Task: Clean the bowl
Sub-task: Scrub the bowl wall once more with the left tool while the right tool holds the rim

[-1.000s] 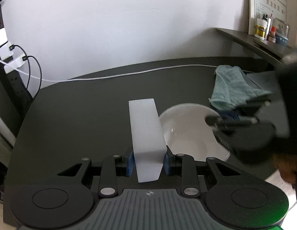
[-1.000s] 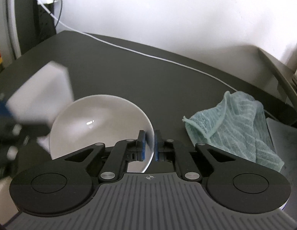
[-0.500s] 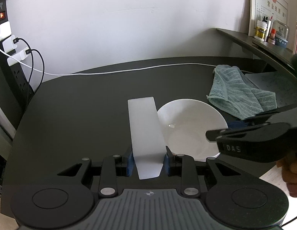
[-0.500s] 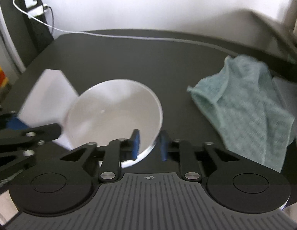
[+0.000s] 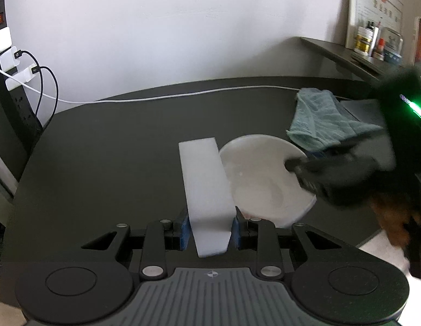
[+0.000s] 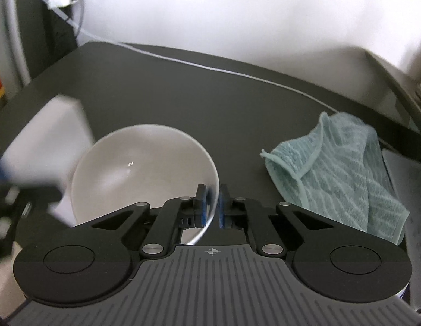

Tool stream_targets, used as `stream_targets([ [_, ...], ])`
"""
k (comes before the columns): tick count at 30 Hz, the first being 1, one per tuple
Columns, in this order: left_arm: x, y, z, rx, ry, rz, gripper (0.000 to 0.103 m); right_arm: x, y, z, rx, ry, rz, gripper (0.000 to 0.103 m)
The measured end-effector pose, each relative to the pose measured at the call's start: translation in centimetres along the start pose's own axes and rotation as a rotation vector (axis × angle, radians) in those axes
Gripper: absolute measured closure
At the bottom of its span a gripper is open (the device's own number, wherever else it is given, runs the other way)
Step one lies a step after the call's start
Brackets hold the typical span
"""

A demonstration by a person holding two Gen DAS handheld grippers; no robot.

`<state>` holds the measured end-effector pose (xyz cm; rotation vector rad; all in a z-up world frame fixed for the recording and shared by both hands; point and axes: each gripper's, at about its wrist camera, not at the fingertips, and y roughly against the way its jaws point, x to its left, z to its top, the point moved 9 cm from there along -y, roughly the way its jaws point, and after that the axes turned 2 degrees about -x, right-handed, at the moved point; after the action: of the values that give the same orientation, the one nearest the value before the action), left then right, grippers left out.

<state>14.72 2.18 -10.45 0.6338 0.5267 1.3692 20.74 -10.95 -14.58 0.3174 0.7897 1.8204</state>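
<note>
A white bowl [image 5: 264, 182] [image 6: 140, 168] is held above the dark table, tilted in the left wrist view. My right gripper [image 6: 211, 203] is shut on the bowl's rim, one blue pad inside and one outside. My left gripper [image 5: 210, 226] is shut on a long white sponge block [image 5: 206, 187], which stands just left of the bowl and close against its rim. In the right wrist view the sponge block [image 6: 47, 135] shows blurred at the bowl's left side. The right gripper [image 5: 332, 174] appears as a blurred black shape at the bowl's right edge.
A teal towel [image 5: 324, 119] [image 6: 338, 168] lies crumpled on the dark table [image 5: 129, 149] to the right. A white cable [image 5: 183, 96] crosses the back. Power strips with plugs [image 5: 12, 68] hang at left. A shelf with jars [image 5: 373, 46] sits at the back right.
The right gripper has lifted and tilted the bowl toward the sponge; the bowl's rim is now close to the sponge block. The left gripper keeps holding the sponge in nearly the same place.
</note>
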Motion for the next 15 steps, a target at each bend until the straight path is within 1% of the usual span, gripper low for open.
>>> stream_targets([
  [4,0.0,-1.0,1.2,0.003,-0.002,0.002,0.075,-0.3,-0.2,0.3,-0.012,0.014,0.006,0.095],
  [8,-0.1,-1.1,1.2,0.003,0.003,0.009,0.074,-0.6,-0.5,0.7,-0.009,-0.007,0.01,0.093],
  [10,-0.1,-1.0,1.1,0.001,0.009,0.01,0.074,-0.7,0.2,0.8,-0.019,-0.028,0.014,0.081],
  [11,-0.1,-1.0,1.1,0.0,0.012,0.011,0.074,-0.7,0.6,0.7,-0.022,-0.037,0.014,0.072],
  [12,-0.1,-1.1,1.2,-0.001,0.012,0.012,0.074,-0.8,1.3,0.6,-0.026,-0.051,0.019,0.064],
  [15,0.0,-1.0,1.1,-0.005,0.014,0.015,0.074,-1.2,2.7,-0.3,-0.014,-0.101,0.036,0.06],
])
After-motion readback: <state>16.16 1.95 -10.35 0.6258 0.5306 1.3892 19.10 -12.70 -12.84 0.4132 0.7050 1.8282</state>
